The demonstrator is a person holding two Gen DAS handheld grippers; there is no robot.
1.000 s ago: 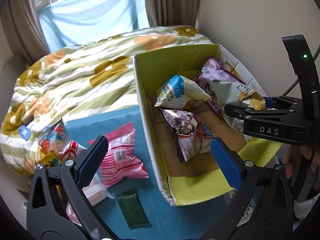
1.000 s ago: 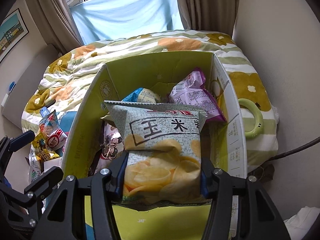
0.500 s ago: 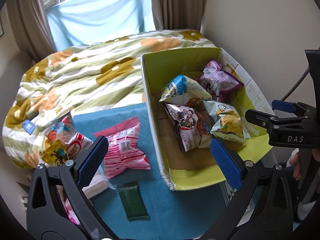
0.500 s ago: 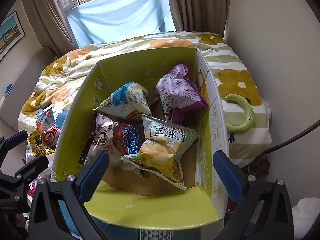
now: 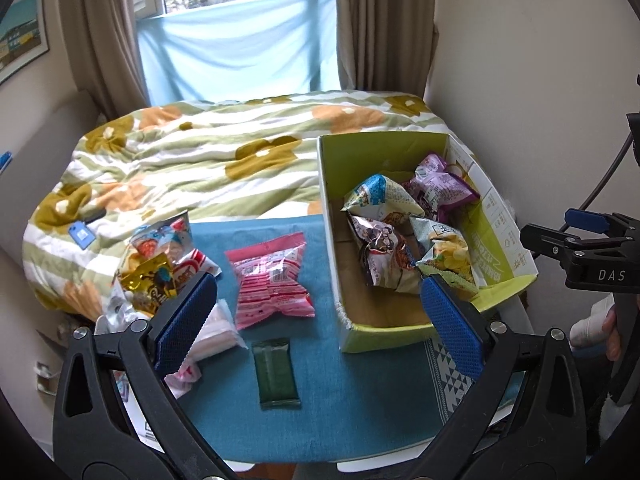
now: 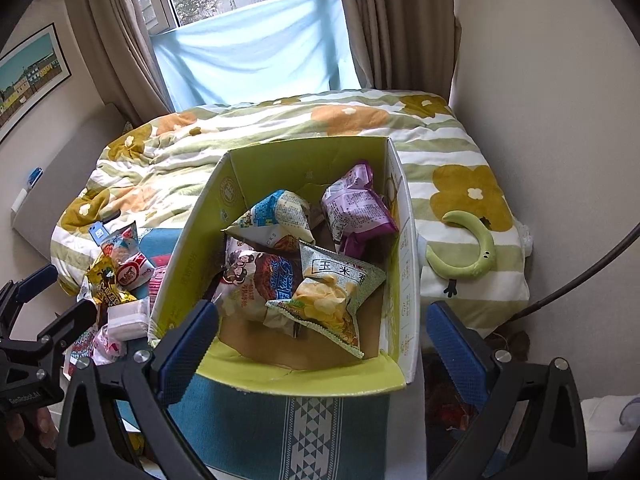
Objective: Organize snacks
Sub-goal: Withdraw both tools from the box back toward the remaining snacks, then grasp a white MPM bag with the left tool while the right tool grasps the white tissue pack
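Observation:
A yellow-green cardboard box (image 5: 328, 216) (image 6: 192, 256) stands on a teal cloth and holds several snack bags, among them a green corn chip bag (image 6: 332, 296) (image 5: 444, 252) and a purple bag (image 6: 356, 208). Left of the box lie a pink bag (image 5: 272, 280), a dark green bar (image 5: 276, 372) and a heap of mixed snacks (image 5: 160, 268). My left gripper (image 5: 320, 328) is open and empty above the cloth. My right gripper (image 6: 320, 344) is open and empty, held back from the box's near flap.
The teal cloth (image 5: 340, 412) covers a small table beside a bed with a flowered quilt (image 5: 200, 160). A green curved toy (image 6: 472, 252) lies on the quilt right of the box. A wall is close on the right, a curtained window behind.
My right gripper opened and let the corn chip bag drop into the box, then drew back. Both grippers have risen and pulled away from the table.

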